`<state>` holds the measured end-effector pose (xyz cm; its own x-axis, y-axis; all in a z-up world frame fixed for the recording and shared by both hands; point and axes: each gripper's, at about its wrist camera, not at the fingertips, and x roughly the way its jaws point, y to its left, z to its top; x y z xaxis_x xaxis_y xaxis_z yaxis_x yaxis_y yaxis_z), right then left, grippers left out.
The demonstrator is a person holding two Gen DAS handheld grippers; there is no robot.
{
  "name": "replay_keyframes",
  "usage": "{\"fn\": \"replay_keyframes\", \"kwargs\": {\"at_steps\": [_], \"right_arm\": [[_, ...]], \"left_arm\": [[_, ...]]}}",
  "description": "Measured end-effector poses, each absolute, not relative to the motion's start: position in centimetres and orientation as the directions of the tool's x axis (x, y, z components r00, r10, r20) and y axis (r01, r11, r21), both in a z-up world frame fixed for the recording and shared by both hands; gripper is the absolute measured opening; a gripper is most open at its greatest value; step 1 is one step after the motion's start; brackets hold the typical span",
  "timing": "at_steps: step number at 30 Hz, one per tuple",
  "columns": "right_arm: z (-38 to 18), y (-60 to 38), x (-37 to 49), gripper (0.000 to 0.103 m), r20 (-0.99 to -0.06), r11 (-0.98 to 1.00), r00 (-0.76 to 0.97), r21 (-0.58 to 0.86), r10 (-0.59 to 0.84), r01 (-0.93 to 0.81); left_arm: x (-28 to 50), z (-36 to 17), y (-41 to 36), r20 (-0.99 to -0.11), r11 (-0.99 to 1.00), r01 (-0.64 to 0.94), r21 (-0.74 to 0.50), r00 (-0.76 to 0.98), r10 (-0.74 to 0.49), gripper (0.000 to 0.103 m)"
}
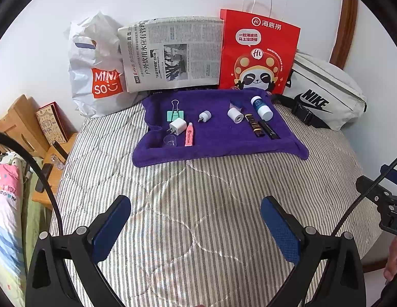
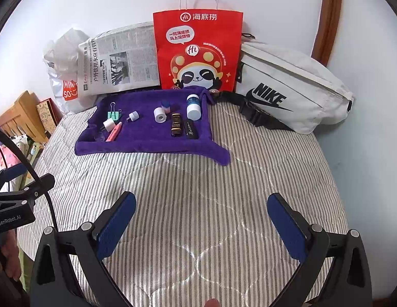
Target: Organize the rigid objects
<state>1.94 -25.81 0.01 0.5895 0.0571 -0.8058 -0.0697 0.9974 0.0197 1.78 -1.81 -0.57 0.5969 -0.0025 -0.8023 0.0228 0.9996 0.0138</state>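
A purple towel [image 1: 219,138] [image 2: 147,138] lies on the striped bed and carries several small items: a green binder clip [image 1: 175,113], a white charger [image 1: 178,125], a pink tube [image 1: 189,134], a clear cup [image 1: 170,140], a small grey plug [image 1: 205,116], a white roll [image 1: 235,115], a blue-capped white bottle [image 1: 262,107] [image 2: 193,107], a black-gold tube [image 1: 252,124] [image 2: 176,124] and a black tube [image 1: 270,129] [image 2: 192,129]. My left gripper [image 1: 196,204] and right gripper [image 2: 201,202] are both open and empty, well short of the towel above the bedspread.
Against the wall stand a Miniso plastic bag [image 1: 101,71], a folded newspaper [image 1: 170,53], a red paper bag [image 1: 257,51] [image 2: 198,51] and a white Nike waist bag [image 1: 324,97] [image 2: 293,87]. A wooden nightstand [image 1: 52,158] is left of the bed.
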Motion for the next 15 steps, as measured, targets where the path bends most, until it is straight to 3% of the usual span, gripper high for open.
{"fn": "replay_keyframes", "kwargs": {"at_steps": [15], "right_arm": [[-0.13,-25.67,1.76,0.101,-0.806,0.997,0.589,0.013,0.053,-0.072]], "left_arm": [[1.55,-0.27,-1.56,-0.799,1.000,0.019,0.008,0.602,-0.005,0.102]]}}
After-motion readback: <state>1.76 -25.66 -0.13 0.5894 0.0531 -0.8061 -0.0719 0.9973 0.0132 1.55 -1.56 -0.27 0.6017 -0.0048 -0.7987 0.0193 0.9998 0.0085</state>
